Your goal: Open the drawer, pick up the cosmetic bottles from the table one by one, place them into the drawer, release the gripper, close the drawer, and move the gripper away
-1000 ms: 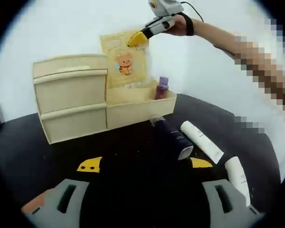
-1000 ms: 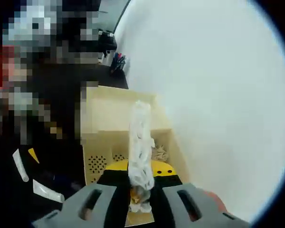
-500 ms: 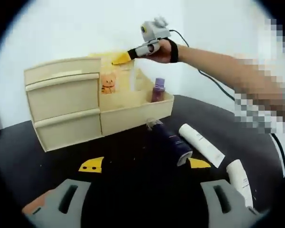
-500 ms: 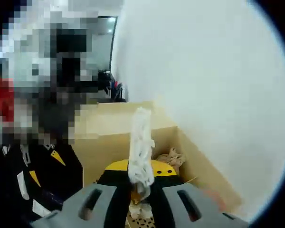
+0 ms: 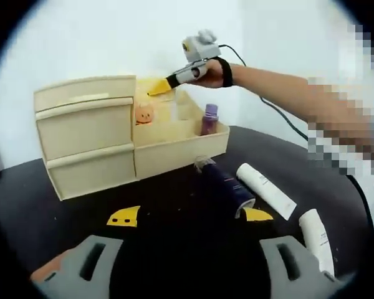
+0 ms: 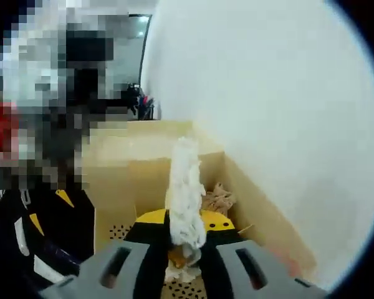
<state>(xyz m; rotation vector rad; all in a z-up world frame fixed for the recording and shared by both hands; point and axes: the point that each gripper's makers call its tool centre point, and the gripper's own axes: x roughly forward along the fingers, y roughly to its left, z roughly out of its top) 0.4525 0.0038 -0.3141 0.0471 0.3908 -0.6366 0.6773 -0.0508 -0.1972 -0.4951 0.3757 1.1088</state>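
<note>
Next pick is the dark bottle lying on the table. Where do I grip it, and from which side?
Grip the dark bottle across its mid-body, coming down from above with the jaws straddling its width. It lies flat on the black table, and the white tube lies close beside it, so stay away from that side.

The right gripper [image 5: 157,90] is held aloft on an outstretched arm [image 5: 280,93] — jaws clamped on something white; the left gripper [image 5: 187,215] sits low, jaws spread wide.
</note>
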